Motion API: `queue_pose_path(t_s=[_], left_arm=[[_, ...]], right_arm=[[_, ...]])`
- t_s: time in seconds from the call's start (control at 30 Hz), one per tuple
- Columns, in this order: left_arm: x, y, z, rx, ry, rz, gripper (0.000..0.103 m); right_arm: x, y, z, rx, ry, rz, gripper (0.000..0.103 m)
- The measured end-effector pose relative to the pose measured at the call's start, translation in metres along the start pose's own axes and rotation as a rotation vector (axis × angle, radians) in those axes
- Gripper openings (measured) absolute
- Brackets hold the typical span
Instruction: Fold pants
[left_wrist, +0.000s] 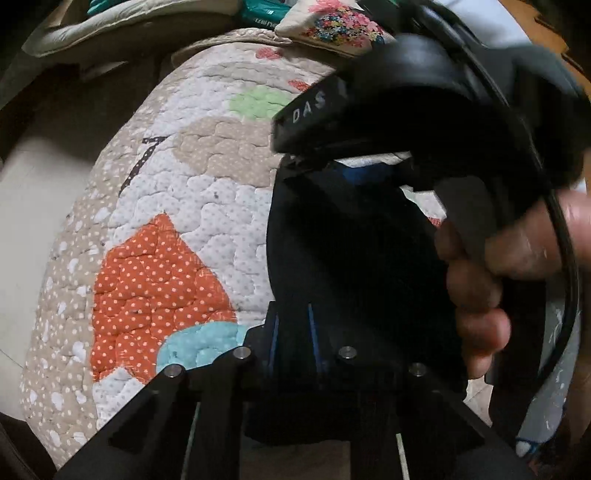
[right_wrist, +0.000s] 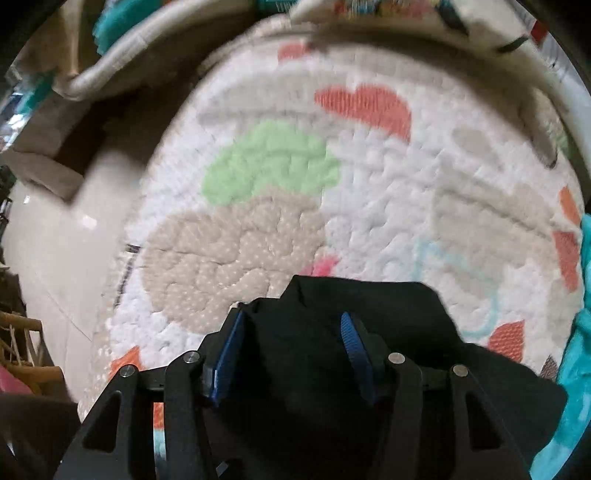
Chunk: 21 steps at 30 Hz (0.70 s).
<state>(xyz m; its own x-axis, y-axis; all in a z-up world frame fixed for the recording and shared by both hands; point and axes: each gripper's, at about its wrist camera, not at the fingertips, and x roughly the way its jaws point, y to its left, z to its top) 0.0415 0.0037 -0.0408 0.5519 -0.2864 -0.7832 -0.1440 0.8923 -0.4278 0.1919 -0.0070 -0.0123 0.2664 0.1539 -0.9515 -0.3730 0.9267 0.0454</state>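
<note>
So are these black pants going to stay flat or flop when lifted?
Probably flop: the pants bunch and drape between the right gripper fingers. Likely light, since thin pinches seem to hold them. The quilt shouldn't let them slide much.

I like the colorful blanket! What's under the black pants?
Under the black pants lies the quilted mat, with green, tan and orange patches showing around them. The part right beneath is covered. Both the left gripper and right gripper pinch the cloth.

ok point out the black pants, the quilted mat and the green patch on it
black pants (right_wrist: 369, 306): right wrist view, on the bunched fabric just past the fingers
quilted mat (left_wrist: 207, 206): left wrist view, on a bare white quilted part
green patch (right_wrist: 269, 162): right wrist view, on the middle of the patch
</note>
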Motion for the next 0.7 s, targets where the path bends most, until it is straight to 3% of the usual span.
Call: queue_pose_path(t_s=[0.03, 0.1, 0.33, 0.7], left_arm=[[0.0, 0.001, 0.001, -0.011, 0.007, -0.006, 0.011], [-0.001, 0.008, 0.005, -0.055, 0.029, -0.034, 0.01], [-0.011, 0.031, 0.008, -0.141, 0.056, -0.08, 0.007], [-0.039, 0.088, 0.013, -0.289, 0.017, -0.002, 0.009]], right_arm=[[-0.001, -0.001, 0.001, 0.016, 0.004, 0.013, 0.029], [-0.005, -0.004, 0.001, 0.04, 0.004, 0.029, 0.011], [-0.008, -0.013, -0.004, 0.13, -0.042, 0.14, 0.008], [-0.003, 0.054, 0.019, 0.077, -0.047, 0.195, 0.008]])
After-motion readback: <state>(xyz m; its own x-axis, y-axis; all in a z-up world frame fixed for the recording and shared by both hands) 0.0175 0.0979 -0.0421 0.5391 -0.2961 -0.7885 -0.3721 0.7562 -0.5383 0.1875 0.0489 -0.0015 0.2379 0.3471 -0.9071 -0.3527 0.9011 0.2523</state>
